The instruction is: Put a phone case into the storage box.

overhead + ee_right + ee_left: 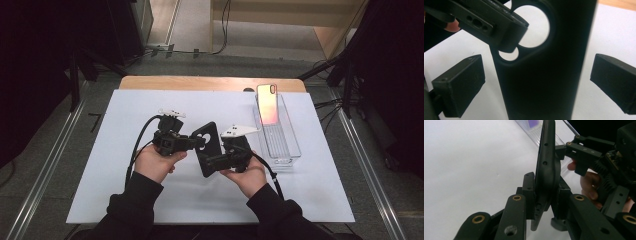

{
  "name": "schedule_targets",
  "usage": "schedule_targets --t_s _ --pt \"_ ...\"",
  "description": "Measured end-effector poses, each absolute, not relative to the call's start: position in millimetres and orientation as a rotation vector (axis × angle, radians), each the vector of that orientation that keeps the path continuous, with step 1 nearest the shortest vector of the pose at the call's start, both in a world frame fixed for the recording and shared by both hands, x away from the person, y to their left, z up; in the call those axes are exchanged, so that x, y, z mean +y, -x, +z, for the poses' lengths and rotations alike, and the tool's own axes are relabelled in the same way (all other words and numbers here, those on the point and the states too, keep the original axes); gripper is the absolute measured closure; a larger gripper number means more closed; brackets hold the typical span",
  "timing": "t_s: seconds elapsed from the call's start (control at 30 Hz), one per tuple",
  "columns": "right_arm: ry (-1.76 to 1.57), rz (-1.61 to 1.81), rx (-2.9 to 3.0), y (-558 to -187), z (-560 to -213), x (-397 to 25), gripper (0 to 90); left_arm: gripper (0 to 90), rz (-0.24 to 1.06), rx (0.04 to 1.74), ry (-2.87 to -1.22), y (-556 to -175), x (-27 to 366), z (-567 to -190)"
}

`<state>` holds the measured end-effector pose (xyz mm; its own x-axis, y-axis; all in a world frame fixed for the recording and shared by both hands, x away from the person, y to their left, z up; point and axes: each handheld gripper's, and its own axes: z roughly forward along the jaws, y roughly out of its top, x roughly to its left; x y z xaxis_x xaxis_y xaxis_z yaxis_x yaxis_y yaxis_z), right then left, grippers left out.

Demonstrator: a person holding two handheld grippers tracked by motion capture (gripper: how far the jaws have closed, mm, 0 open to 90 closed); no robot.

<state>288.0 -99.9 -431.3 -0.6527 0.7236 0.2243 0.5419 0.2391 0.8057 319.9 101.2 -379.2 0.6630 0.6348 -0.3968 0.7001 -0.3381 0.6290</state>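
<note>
Two grippers meet over the middle of the white sheet (125, 150), with a black phone case (209, 148) held up between them. The left gripper (199, 142) is clamped on the case: in the left gripper view its pads (529, 192) press flat against both faces of the case (546, 170), which stands edge-on and upright between the jaws, near the end with the camera cut-out. The right gripper (212, 162) sits just beyond, at the case's other end; in the right gripper view the case (544, 75) runs up between its jaws, but both pads (459, 87) stand clear of it with white sheet showing in the gaps, so this claw is released.

Well off to the right gripper's far side, a phone (267, 104) leans upright in a clear tray (290, 150).

The case hangs on a single pinch near one end, and that is the weak point. Judging from the pictures, if the left jaws let go before the right ones close, the case would drop to the sheet. If the right jaws close off-centre on the soft, thin shell, it could twist or bow and slip out of the left pads. A pad landing in the camera cut-out (531, 25) would grip poorly.
</note>
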Motion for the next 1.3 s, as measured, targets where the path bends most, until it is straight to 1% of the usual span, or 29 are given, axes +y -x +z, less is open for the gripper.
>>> schedule_targets --t_s 0.17,0.2,0.23,0.3,0.37,0.6,0.67,0.77,0.9,0.97,1.1,1.27,1.3 --pt "-1.202 1.356 2.314 -288 -434 -95 0.0 76.3 -0.104 1.021 -2.064 -318 98 -379" --pt "-1.208 1.357 2.314 -288 -434 -94 1.4 76.3 -0.103 1.017 -2.064 -318 98 -379" --pt "-1.208 1.360 2.308 -288 -434 -94 5.0 76.3 -0.105 1.019 -2.060 -317 98 -379" --pt "-1.199 1.361 2.302 -289 -434 -94 5.6 76.3 -0.106 1.017 -2.061 -317 98 -379" --pt "-1.194 1.353 2.297 -289 -434 -93 10.8 76.3 -0.101 1.015 -2.064 -317 97 -379" --pt "-1.166 1.358 2.314 -290 -433 -94 12.5 75.7 -0.089 0.999 -2.068 -315 98 -378" --pt "-1.167 1.367 2.316 -291 -432 -95 12.7 73.9 -0.070 0.971 -2.059 -314 99 -375" --pt "-1.171 1.361 2.319 -292 -432 -98 12.8 62.7 -0.065 0.956 -2.032 -312 101 -369" --pt "-1.190 1.345 2.321 -294 -435 -101 12.8 51.5 -0.075 0.953 -2.030 -311 106 -366" --pt "-1.198 1.335 2.319 -295 -435 -103 12.7 48.6 -0.072 0.934 -2.039 -311 107 -366" --pt "-1.215 1.325 2.306 -299 -436 -110 12.7 36.6 -0.073 0.896 -2.050 -311 110 -368" --pt "-1.232 1.326 2.294 -304 -435 -118 12.7 29.7 -0.069 0.861 -2.075 -312 115 -372" --pt "-1.235 1.321 2.299 -304 -435 -120 12.7 29.5 -0.068 0.850 -2.082 -311 116 -374"
